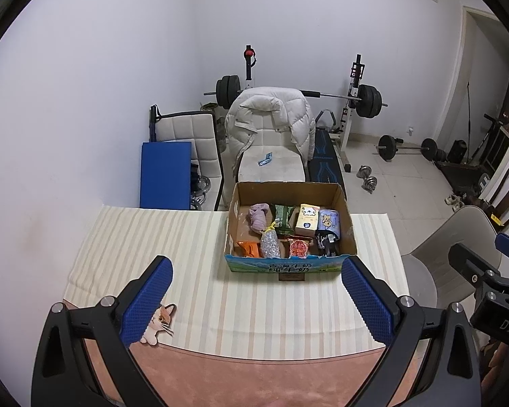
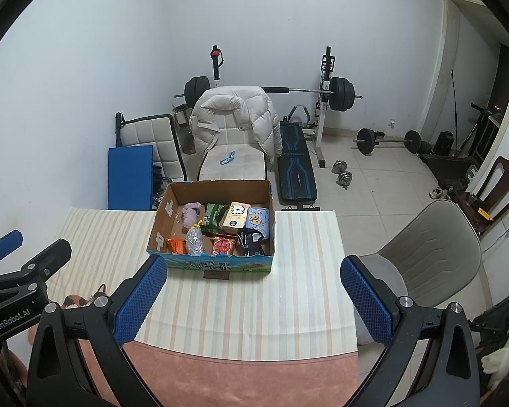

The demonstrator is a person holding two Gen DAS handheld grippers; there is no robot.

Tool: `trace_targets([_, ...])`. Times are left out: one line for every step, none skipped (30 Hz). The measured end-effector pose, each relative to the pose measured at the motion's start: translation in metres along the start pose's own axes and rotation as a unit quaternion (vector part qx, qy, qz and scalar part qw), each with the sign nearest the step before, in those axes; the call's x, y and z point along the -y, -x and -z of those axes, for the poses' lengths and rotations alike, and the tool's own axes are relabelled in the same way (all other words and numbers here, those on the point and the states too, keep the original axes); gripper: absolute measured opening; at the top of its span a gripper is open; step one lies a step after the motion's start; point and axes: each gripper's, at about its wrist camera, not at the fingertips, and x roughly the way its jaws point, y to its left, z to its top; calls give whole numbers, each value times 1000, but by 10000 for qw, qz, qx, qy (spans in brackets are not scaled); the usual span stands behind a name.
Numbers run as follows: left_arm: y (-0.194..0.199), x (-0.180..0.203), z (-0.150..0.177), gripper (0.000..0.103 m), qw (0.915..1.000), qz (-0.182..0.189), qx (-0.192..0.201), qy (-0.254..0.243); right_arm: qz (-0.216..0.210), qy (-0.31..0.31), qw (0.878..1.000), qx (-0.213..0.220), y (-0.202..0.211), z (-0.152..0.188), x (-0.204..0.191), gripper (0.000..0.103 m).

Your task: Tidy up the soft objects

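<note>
1. The left gripper (image 1: 256, 300) hangs above the near part of the table, its blue-padded jaws wide apart and holding nothing.
2. The right gripper (image 2: 252, 300) hangs over the table's near right edge, jaws likewise spread and empty; its body reads "DAS" in the left wrist view, and the left one reads "GenRobot.AI" in the right wrist view.
3. A cardboard box (image 1: 290, 266) sits at the table's far edge on a striped cloth (image 1: 254, 305); its blue-green front bears Chinese print too small to read.
4. Inside lie a purple cloth bundle (image 1: 258, 216), green packet (image 1: 283, 218), yellow tissue pack (image 1: 307, 220), blue tissue pack (image 1: 328, 220), orange packet (image 1: 247, 248), silver bag (image 1: 269, 246), red packet (image 1: 298, 248) and black pouch (image 1: 327, 243).
5. A cat plush (image 1: 159, 322) lies at the cloth's near left corner, beside the left finger.
</note>
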Motion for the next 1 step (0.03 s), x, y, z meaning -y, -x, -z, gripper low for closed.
trace_targets([-1,0,0,102,10000,9,-26,-5,-3,0,10000,0,0,0,0,103])
